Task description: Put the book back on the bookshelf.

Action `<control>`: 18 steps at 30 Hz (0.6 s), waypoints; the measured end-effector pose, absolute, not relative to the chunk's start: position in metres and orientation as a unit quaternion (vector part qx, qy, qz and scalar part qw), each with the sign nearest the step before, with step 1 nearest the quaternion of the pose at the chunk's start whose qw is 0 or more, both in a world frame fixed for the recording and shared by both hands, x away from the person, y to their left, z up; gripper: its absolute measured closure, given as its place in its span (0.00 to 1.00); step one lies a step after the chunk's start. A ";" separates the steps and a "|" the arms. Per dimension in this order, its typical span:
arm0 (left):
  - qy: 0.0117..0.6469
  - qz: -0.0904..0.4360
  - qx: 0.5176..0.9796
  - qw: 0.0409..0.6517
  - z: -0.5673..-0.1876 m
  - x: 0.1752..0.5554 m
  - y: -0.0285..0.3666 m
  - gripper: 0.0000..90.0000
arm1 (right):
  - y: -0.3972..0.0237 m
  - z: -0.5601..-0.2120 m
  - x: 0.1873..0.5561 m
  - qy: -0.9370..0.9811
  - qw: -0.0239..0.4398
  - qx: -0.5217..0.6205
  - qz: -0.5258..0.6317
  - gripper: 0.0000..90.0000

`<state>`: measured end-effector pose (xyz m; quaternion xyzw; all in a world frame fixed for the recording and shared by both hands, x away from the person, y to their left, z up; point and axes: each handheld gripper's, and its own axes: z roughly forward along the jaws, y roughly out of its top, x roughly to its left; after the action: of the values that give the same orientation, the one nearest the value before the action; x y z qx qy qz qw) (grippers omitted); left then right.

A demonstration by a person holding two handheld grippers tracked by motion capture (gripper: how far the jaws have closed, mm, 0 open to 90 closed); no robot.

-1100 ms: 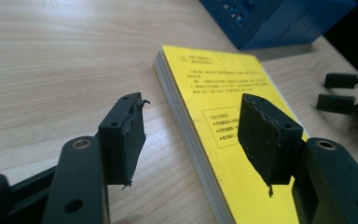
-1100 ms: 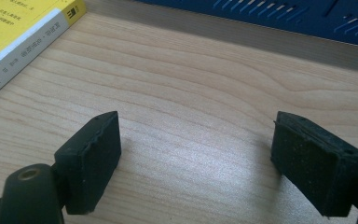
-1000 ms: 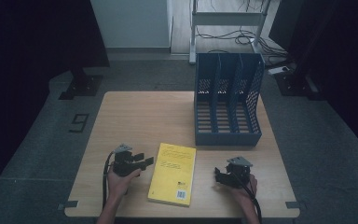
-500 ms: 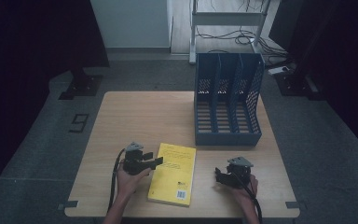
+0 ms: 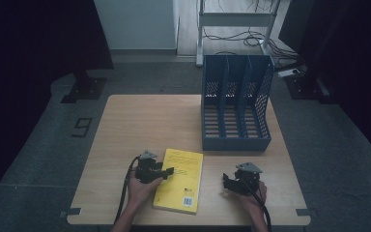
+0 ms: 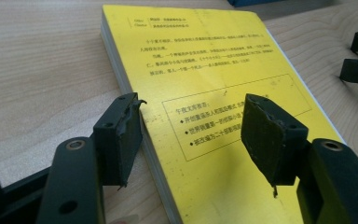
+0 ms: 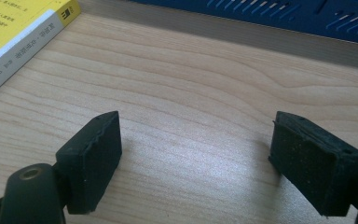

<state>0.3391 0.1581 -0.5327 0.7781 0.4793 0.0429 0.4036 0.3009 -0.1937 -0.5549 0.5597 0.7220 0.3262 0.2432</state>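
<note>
1. The far left of the table (image 5: 140, 121) is bare wood, open to approach from the left and far edges.
2. The blue file rack (image 5: 235, 104) stands tall at the far right and blocks passage there; its slots open upward and toward the near side.
3. The yellow book (image 5: 181, 180) lies flat near the middle, a low obstacle between the two hands.
4. The left gripper (image 5: 166, 170) straddles the book's left edge, jaws just opened wider, crowding that side.
5. Bare wood lies between the book and the right gripper (image 5: 227, 182), and from there to the rack.

Wooden table (image 5: 140, 125): yellow book (image 5: 181, 181), blue file rack (image 5: 235, 140)
</note>
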 end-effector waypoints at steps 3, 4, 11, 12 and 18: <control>0.481 0.043 0.778 0.402 -0.534 0.340 0.158 0.42 | -0.194 -0.555 0.301 0.722 0.243 0.560 0.326 0.18; 0.482 0.038 0.780 0.397 -0.536 0.341 0.157 0.42 | -0.194 -0.555 0.301 0.722 0.243 0.560 0.326 0.18; 0.480 0.041 0.783 0.394 -0.539 0.340 0.156 0.41 | -0.186 -0.551 0.303 0.724 0.254 0.561 0.311 0.23; 0.480 0.041 0.783 0.394 -0.539 0.340 0.156 0.41 | -0.183 -0.549 0.303 0.724 0.257 0.558 0.314 0.23; 0.477 0.050 0.780 0.401 -0.542 0.339 0.155 0.41 | -0.170 -0.531 0.297 0.717 0.234 0.539 0.374 0.23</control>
<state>0.3389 0.1554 -0.5415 0.7802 0.4774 0.0505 0.4010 0.2967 -0.1701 -0.5306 0.5390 0.7175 0.3743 0.2338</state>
